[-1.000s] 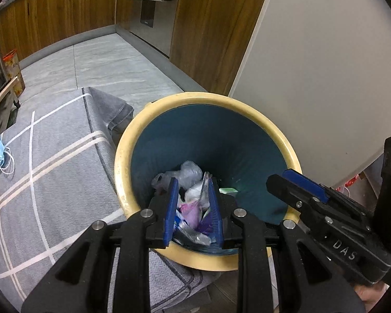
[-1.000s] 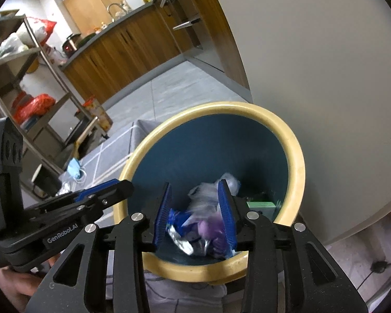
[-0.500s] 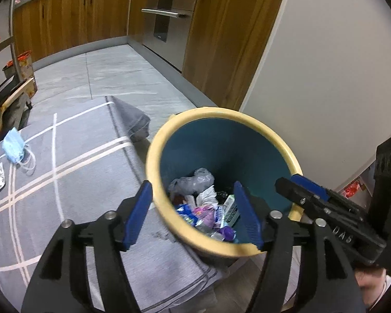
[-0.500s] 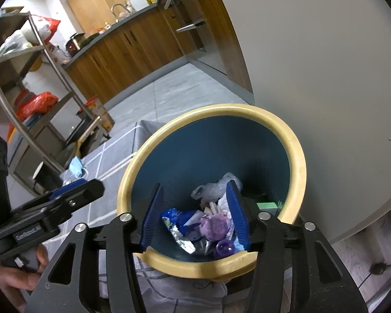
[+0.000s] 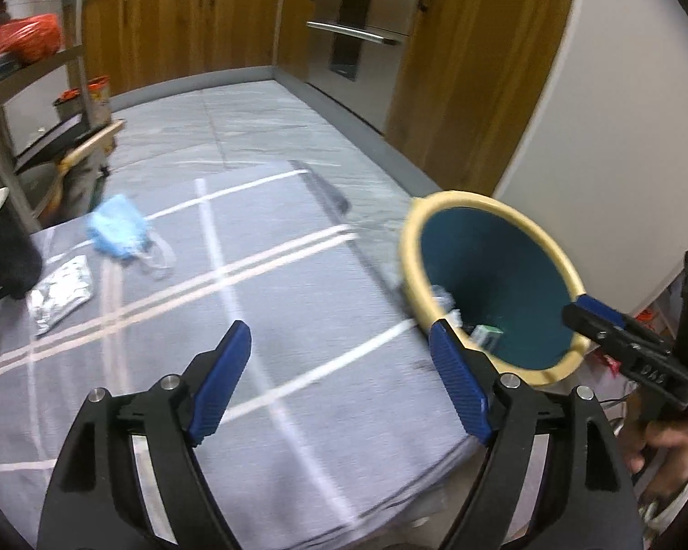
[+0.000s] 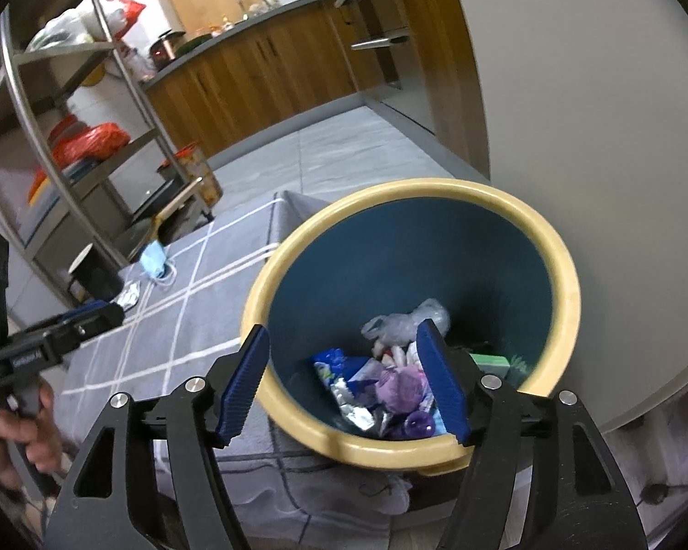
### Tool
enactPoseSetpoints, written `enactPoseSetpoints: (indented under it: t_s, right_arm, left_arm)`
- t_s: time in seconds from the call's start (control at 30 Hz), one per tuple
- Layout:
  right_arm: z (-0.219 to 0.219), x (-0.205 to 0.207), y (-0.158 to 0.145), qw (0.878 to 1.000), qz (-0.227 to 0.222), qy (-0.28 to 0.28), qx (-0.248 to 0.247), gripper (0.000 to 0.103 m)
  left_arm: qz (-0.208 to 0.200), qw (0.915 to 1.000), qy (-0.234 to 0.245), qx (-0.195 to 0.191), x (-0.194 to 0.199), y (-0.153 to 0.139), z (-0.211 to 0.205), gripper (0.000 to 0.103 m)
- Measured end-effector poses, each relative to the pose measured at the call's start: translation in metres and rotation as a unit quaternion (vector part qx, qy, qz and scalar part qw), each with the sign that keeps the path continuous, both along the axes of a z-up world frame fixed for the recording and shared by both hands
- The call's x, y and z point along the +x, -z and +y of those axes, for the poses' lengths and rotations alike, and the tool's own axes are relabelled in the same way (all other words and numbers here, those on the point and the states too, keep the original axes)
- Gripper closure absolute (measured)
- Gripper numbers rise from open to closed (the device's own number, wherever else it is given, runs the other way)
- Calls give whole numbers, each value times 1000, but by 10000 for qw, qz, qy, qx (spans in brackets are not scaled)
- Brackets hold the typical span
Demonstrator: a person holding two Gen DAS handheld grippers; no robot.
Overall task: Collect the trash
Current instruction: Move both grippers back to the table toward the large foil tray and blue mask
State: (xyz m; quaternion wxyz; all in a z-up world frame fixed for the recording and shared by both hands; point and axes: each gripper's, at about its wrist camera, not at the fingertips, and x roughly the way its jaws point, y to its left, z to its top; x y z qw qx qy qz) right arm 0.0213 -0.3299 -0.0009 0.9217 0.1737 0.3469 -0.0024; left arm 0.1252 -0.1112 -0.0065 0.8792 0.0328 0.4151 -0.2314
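Note:
A yellow-rimmed teal bin (image 6: 568, 298) stands beside the cloth-covered table and holds wrappers, a purple lump (image 6: 401, 387), a clear bag (image 6: 403, 323) and a green box (image 6: 493, 362). My right gripper (image 6: 342, 327) hovers over the bin's near rim. Its jaws are opening, with nothing pressed between them. My left gripper (image 5: 339, 327) is over the grey tablecloth (image 5: 298, 275), left of the bin (image 5: 491, 211). Its jaws are also opening and hold nothing. A blue face mask (image 5: 114, 227) and a silver foil wrapper (image 5: 62, 293) lie at the table's far left.
A black cup (image 5: 4, 252) stands at the left table edge near the wrapper. Behind it is a metal shelf rack (image 6: 69, 146) with bags. Wooden kitchen cabinets (image 5: 183, 23) and an oven line the back, and a white wall (image 6: 596, 114) rises behind the bin.
Both grippers opened and their trash dropped into the bin. The left gripper then swung left, away from the bin and over the tablecloth. The right one stayed above the bin.

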Motion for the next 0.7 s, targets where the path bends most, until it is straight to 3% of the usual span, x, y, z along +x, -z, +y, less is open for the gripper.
enactPoseSetpoints:
  t_s: [0.4, 0.7]
  right_arm:
    - [43, 8, -4, 9986, 47, -515, -57, 30]
    - [102, 45, -10, 9929, 172, -1141, -285, 29]
  left_arm:
    - [-107, 9960, -871, 151, 32, 4, 120, 24]
    - [-156, 9929, -1098, 441, 60, 23, 176, 23]
